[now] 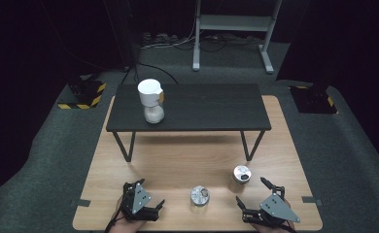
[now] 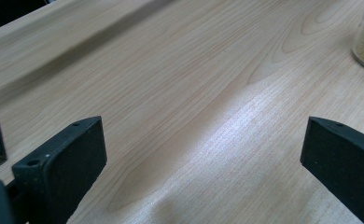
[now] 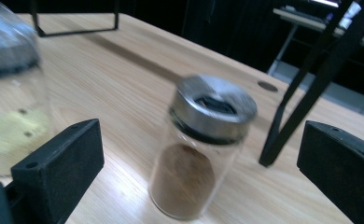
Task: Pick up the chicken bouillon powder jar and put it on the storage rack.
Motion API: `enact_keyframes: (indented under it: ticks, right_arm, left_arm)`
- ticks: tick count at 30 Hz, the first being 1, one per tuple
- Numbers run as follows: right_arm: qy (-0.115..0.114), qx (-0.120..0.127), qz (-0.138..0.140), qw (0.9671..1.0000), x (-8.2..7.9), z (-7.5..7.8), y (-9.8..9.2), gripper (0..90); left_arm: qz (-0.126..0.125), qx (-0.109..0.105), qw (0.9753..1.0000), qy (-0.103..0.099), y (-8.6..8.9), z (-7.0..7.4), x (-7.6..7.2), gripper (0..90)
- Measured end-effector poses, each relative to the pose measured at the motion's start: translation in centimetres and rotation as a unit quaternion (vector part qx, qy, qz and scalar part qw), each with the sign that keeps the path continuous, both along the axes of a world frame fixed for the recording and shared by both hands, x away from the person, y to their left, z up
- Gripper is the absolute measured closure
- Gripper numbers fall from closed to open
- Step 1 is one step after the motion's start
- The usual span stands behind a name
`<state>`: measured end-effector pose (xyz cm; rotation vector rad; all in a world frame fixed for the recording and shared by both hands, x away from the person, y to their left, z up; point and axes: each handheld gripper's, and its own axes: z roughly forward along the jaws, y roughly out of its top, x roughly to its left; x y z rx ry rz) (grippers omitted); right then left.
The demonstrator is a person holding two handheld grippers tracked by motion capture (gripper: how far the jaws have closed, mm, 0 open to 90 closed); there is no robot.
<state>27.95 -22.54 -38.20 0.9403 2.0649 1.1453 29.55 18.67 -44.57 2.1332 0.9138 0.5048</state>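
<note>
- While the left gripper (image 1: pixel 148 196) rests wide open and empty left of the yellow-grain jar (image 1: pixel 199 196), nothing is held.
- Right of that jar, the brown-spice jar (image 3: pixel 199 149) stands between the right gripper's (image 1: pixel 253 189) spread, empty jaws.
- Glass looks light, slick and breakable; the straight wall below its metal lid (image 3: pixel 213 106) seems the safest hold.

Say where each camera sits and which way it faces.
High view: above the person's side, looking forward and down on the wooden table; both hands show.
Left gripper view: rides the left gripper, facing bare tabletop.
Right gripper view: rides the right gripper, facing the brown-powder jar.
Shared: that jar also stands in the high view.
</note>
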Motion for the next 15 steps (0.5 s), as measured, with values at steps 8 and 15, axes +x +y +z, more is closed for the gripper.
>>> enact_keyframes:
  ticks: [8,15]
  right_arm:
    - [-0.008,0.011,0.022,0.9997,-0.8,1.1,1.4,0.0]
    - [-0.003,0.024,0.034,0.9991,-1.1,1.5,2.5,0.0]
  left_arm:
    - [-0.005,0.009,0.9999,-0.003,-0.2,0.0,-0.1,0.5]
    - [-0.006,0.010,0.9999,-0.003,-0.2,0.0,-0.1,0.6]
